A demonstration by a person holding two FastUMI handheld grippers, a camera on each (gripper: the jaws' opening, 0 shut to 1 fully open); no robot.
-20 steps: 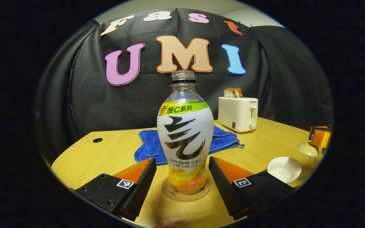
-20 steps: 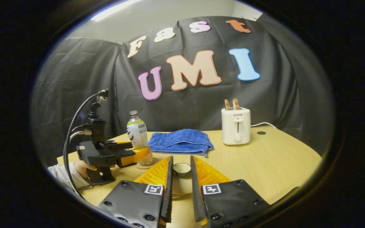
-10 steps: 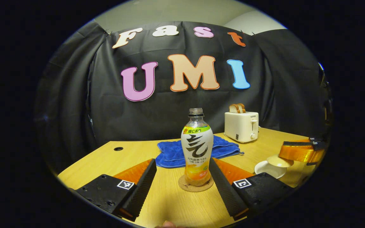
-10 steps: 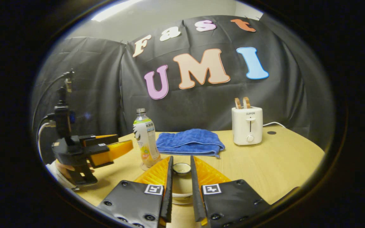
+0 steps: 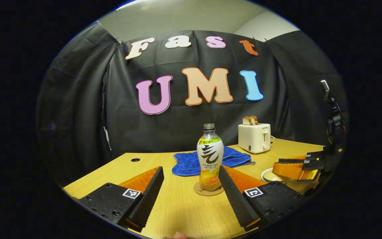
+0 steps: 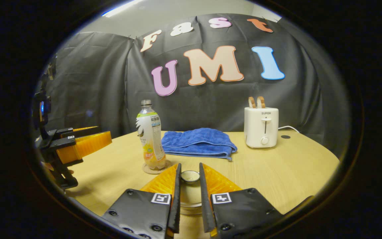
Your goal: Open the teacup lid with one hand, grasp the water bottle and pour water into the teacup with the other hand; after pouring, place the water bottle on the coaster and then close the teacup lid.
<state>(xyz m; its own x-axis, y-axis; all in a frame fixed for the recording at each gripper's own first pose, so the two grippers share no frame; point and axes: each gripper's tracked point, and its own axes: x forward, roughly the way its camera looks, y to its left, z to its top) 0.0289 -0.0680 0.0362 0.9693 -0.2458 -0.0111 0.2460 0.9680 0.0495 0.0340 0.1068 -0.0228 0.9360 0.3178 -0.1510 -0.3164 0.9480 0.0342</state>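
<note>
- Room: I see the booth's black cloth wall behind the tabletop (image 6: 277, 172), a pale wood surface with a cable hole at the far right. No clutter lies between the claws.
- Toaster (image 6: 261, 126): stands far ahead and right of my right claw (image 6: 189, 199), well apart from the work zone.
- Blue towel (image 6: 197, 142): folded, lying ahead of both claws, just behind the bottle.
- Water bottle (image 5: 210, 156): upright and uncapped on the coaster (image 5: 208, 190), directly ahead of my left claw (image 5: 191, 196), whose fingers are spread wide and clear of it.
- Teacup (image 5: 275, 175): sits ahead and to the right of the left claw, under the right claw.
- Lid (image 6: 190, 176): pinched by its knob in the right claw, at or just over the cup; I cannot tell whether it is seated.
- Risk: I judge that releasing off-centre would leave the lid tilted or sliding off the rim. A sideways sweep of either claw could topple the open bottle.
</note>
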